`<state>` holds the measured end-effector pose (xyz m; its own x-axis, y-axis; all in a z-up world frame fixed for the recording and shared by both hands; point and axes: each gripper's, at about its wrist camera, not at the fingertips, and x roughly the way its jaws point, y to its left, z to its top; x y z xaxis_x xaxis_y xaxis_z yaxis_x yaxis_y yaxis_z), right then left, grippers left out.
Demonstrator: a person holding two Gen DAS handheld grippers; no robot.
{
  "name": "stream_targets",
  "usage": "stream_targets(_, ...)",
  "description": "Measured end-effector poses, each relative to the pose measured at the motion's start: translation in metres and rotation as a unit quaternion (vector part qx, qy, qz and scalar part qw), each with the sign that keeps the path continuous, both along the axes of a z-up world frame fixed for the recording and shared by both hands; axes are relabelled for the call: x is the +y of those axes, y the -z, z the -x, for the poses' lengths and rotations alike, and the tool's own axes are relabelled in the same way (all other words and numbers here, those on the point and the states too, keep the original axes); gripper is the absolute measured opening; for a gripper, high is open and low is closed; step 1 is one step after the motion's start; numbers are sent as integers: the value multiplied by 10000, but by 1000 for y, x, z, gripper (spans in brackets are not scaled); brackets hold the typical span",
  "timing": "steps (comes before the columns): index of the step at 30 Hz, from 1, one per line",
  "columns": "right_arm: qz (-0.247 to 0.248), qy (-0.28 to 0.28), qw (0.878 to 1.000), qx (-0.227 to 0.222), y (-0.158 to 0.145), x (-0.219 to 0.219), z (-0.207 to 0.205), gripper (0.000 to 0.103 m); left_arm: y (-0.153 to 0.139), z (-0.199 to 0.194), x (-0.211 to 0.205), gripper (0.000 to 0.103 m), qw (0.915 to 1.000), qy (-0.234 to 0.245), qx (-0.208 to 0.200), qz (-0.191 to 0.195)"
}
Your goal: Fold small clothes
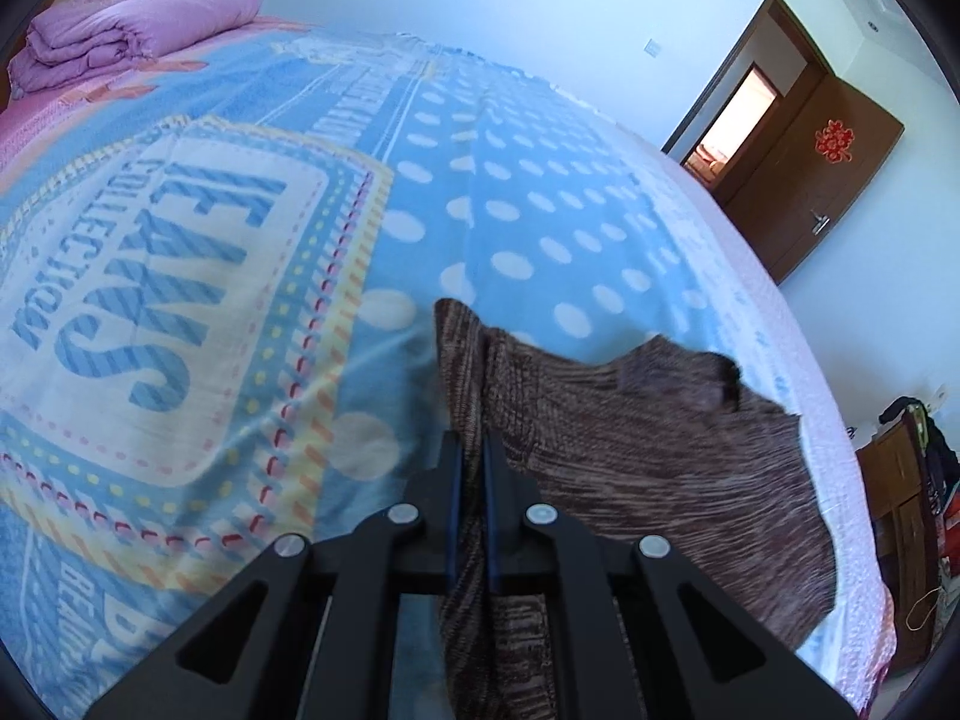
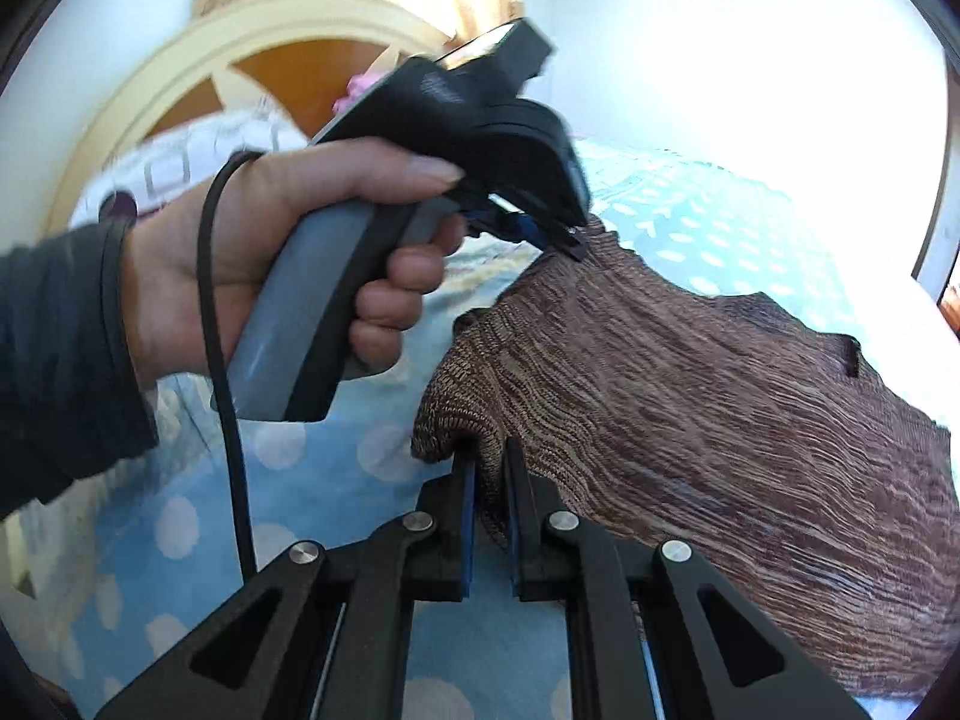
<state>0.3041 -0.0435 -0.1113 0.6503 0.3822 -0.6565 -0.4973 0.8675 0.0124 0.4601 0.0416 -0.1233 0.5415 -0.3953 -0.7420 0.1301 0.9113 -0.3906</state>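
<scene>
Nearest the lens in each wrist view are the black linkages and blue-lined fingers of the tongs, and both pairs are pinched onto the same brown knitted garment [image 1: 630, 420]. The left tongs [image 1: 474, 450] stand almost closed, with a bunched fold of the knit running up between the fingers; the right tongs [image 2: 489, 462] are a little wider apart but also clamp a thick rolled edge of the fabric. In the right wrist view the person's left hand [image 2: 288, 252] grips the grey handle of the other tool, whose tips bite the garment's far upper edge. The garment is raised at these two held points and drapes down across the blue dotted blanket [image 1: 510, 210] on the bed, near its edge. It looks light, soft and stretchy, a loose knit that sags and wrinkles freely, so it likely will not hold a crease by itself. Corners or hemmed edges seem the best places to grip, since a thicker rolled edge should slip less than a single layer.
</scene>
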Motion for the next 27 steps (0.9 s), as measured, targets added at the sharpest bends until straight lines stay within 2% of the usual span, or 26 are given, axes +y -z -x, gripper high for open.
stream_targets(5, -444, 161, 9989, 12, -14, -29, 3, 8, -22, 6, -13, 7, 9998, 35, -107, 163)
stream_targets(16, -1188, 685, 9905, 96, -30, -95, 10, 7, -67, 17, -65, 7, 9982, 354, -447, 157)
stream_targets(27, -1544, 1233, 9803, -42, -50, -160, 32, 7, -92, 21, -128, 7, 9946, 776, -676, 169)
